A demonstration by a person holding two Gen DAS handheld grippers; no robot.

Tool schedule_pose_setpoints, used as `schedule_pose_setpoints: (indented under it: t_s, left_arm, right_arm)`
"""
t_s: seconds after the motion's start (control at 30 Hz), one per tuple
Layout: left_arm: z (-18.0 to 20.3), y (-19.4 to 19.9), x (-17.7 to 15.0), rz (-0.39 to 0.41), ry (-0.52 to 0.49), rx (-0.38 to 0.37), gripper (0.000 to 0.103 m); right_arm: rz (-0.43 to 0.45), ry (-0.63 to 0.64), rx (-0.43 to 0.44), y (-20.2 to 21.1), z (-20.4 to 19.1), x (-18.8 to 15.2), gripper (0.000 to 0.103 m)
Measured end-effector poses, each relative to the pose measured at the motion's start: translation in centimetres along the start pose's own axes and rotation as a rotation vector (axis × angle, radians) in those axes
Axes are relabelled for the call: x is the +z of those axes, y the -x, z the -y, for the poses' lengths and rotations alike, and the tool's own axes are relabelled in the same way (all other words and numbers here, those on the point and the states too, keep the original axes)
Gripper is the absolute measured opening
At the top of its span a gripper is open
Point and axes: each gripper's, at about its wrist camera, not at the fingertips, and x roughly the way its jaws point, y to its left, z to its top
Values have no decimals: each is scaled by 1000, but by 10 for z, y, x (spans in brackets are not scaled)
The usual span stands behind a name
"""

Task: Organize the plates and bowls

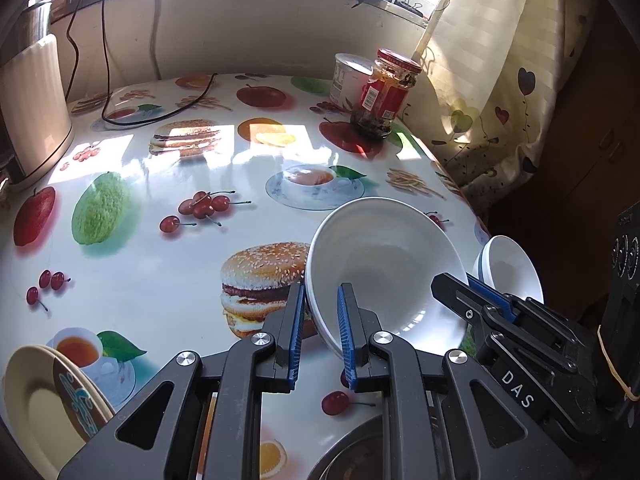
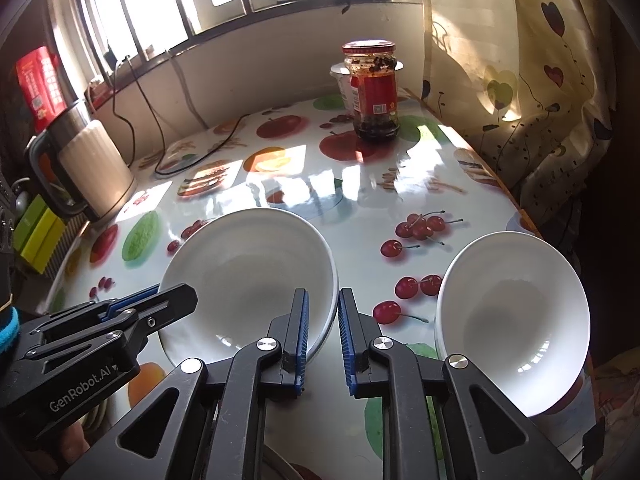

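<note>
Nearest the lenses, the left gripper (image 1: 321,336) straddled the left rim of a white bowl (image 1: 384,264), one blue pad inside and one outside, and looked clamped on the wall. The right gripper (image 2: 322,336) did the same on the opposite rim, its jaws drawn narrow around the edge, so both tools appeared to grip the one bowl. Whether the bowl was lifted or resting on the table (image 1: 160,160) could not be told through the fisheye.

The bowl looked like glazed ceramic: stiff, fairly heavy, slick under rubber and likely to chip if knocked. The rim was the only sensible hold, with a pad on each side of the wall. Opposite grips should keep it level.

Just to the right sat a second white bowl (image 2: 516,312) near the table edge, probably the nesting partner; it would need a slow, centred approach to avoid a clash of rims. At the near left, two plates (image 1: 28,392) lay overlapped, one cream and one dark-patterned.

Farther back stood a red-lidded jar (image 2: 374,92) with a white tub (image 1: 352,76) behind it, and a cream kettle (image 2: 96,168) on the far left.
</note>
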Motion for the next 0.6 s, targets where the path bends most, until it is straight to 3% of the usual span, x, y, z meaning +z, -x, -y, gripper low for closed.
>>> schedule_pose_setpoints:
  t_s: [0.6]
  left_arm:
    - [7, 43, -11, 62, -15, -20, 17]
  right_arm:
    - [65, -12, 24, 40, -7, -7, 15]
